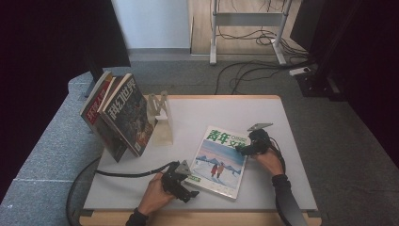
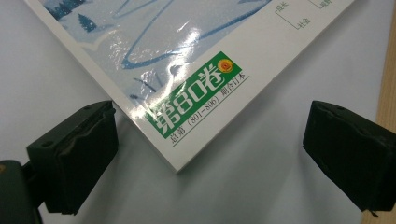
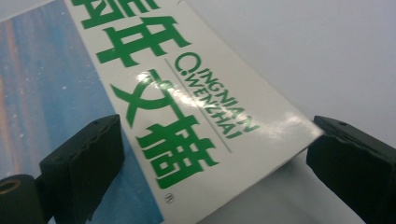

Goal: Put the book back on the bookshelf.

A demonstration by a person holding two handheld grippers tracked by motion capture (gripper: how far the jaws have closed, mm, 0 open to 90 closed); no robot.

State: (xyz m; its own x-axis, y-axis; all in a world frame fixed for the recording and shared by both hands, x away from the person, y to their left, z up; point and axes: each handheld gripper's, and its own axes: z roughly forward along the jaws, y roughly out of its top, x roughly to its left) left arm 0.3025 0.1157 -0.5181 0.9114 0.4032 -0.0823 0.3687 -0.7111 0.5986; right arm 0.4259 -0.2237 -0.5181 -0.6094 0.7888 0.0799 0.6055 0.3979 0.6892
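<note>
A magazine (image 1: 219, 160) with green title characters and a snowy blue cover lies flat on the pale table (image 1: 235, 110), right of centre. My left gripper (image 1: 192, 193) is at its near left corner. In the left gripper view that corner (image 2: 187, 60), with a green label, lies between the open jaws of the left gripper (image 2: 210, 149). My right gripper (image 1: 241, 149) is at the magazine's far right corner. In the right gripper view the green title (image 3: 163, 116) lies between the wide-apart jaws of the right gripper (image 3: 210, 163). The page corner reaches the right-hand jaw.
Two or three magazines (image 1: 120, 113) lean upright at the back left against a pale bookend (image 1: 162, 120). A black cable (image 1: 127, 173) trails left from the left gripper. The table's wooden front edge (image 1: 197, 219) is near my hands. Cables lie on the floor behind.
</note>
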